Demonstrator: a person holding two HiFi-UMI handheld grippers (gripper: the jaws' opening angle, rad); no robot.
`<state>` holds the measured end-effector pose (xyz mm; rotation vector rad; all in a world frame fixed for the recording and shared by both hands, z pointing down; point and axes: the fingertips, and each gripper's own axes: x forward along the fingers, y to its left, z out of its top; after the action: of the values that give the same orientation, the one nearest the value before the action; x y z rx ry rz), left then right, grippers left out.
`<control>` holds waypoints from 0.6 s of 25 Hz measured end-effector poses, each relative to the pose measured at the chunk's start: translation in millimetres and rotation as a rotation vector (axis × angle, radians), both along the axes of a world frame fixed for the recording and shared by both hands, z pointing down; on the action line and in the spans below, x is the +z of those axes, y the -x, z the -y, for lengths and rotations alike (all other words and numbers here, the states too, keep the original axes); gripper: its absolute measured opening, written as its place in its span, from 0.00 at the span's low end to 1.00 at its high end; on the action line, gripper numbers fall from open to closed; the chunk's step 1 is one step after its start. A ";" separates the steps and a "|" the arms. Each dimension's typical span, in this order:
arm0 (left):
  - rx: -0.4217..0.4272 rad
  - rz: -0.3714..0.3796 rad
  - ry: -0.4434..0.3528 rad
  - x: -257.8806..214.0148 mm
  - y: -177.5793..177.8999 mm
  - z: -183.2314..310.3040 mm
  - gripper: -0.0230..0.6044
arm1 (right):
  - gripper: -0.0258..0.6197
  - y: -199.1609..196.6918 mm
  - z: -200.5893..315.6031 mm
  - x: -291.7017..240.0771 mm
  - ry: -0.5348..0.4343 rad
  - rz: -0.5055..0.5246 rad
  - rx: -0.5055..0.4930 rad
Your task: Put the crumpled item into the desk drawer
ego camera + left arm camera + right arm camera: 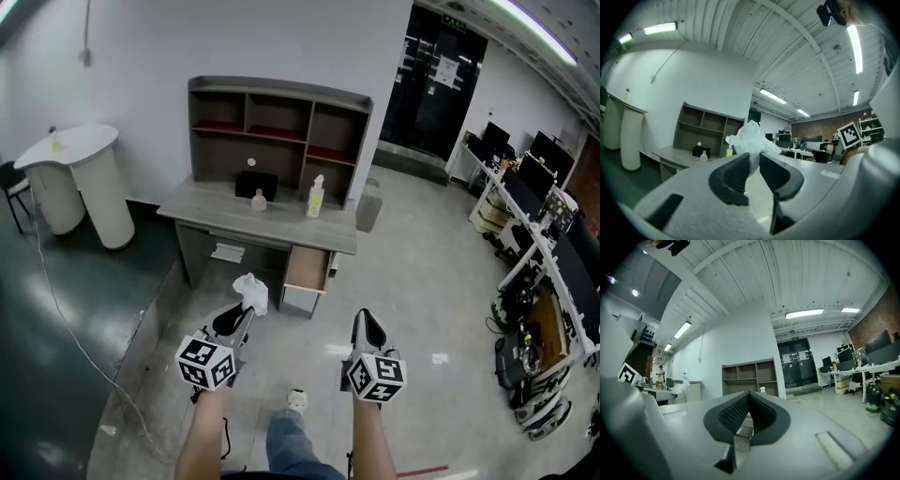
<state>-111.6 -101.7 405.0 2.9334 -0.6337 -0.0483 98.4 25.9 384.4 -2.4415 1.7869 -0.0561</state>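
A white crumpled item [251, 292] sticks out of my left gripper [242, 319], which is shut on it; in the left gripper view the crumpled item [751, 138] bulges above the dark pads [736, 174]. My right gripper [367, 327] is held beside it, jaws shut with nothing between them, as the right gripper view shows at the gripper [749, 405]. Ahead stands the grey desk [202, 204] with a shelf hutch [277, 122]. Its drawer [308, 272] at the right side is pulled open. Both grippers hover above the floor, short of the desk.
On the desk top sit a black box [255, 184], a small clear bottle [259, 200] and a spray bottle [315, 197]. A white round-ended counter [75, 183] stands to the left. Office desks with monitors [539, 225] line the right. A cable [70, 333] trails across the floor.
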 end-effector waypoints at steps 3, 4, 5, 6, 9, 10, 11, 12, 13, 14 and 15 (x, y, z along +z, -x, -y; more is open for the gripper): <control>-0.021 0.015 0.009 10.7 -28.6 37.4 0.15 | 0.06 -37.6 41.6 3.2 -0.005 0.004 -0.012; -0.030 0.021 0.014 14.2 -39.1 50.6 0.15 | 0.06 -51.8 56.4 2.2 -0.009 0.006 -0.017; -0.040 0.024 0.019 17.1 -49.9 64.7 0.15 | 0.06 -66.0 72.3 0.5 -0.013 0.005 -0.023; -0.050 0.028 0.023 19.6 -60.7 79.6 0.15 | 0.06 -80.0 89.0 -1.1 -0.017 0.003 -0.031; -0.096 0.047 0.027 27.6 -90.1 123.6 0.15 | 0.06 -123.7 139.4 -0.8 -0.026 0.019 -0.047; -0.113 0.051 0.028 29.9 -100.5 138.3 0.15 | 0.06 -139.5 155.7 -0.5 -0.029 0.029 -0.051; -0.123 0.053 0.032 31.9 -112.4 153.4 0.15 | 0.06 -155.6 171.3 -0.7 -0.031 0.035 -0.054; -0.129 0.055 0.037 33.4 -125.1 168.3 0.15 | 0.06 -170.9 186.1 -0.8 -0.030 0.040 -0.059; -0.133 0.059 0.042 34.7 -137.5 182.4 0.15 | 0.06 -184.6 200.2 -0.4 -0.026 0.043 -0.064; -0.136 0.070 0.041 36.0 -149.2 194.7 0.15 | 0.06 -196.8 213.1 0.7 -0.022 0.046 -0.070; -0.137 0.087 0.033 37.3 -160.0 204.9 0.15 | 0.06 -207.7 224.7 2.3 -0.018 0.051 -0.076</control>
<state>48.4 -306.6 442.4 2.8686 -0.8391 0.0746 306.1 -198.7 386.7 -2.3376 1.8496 -0.1067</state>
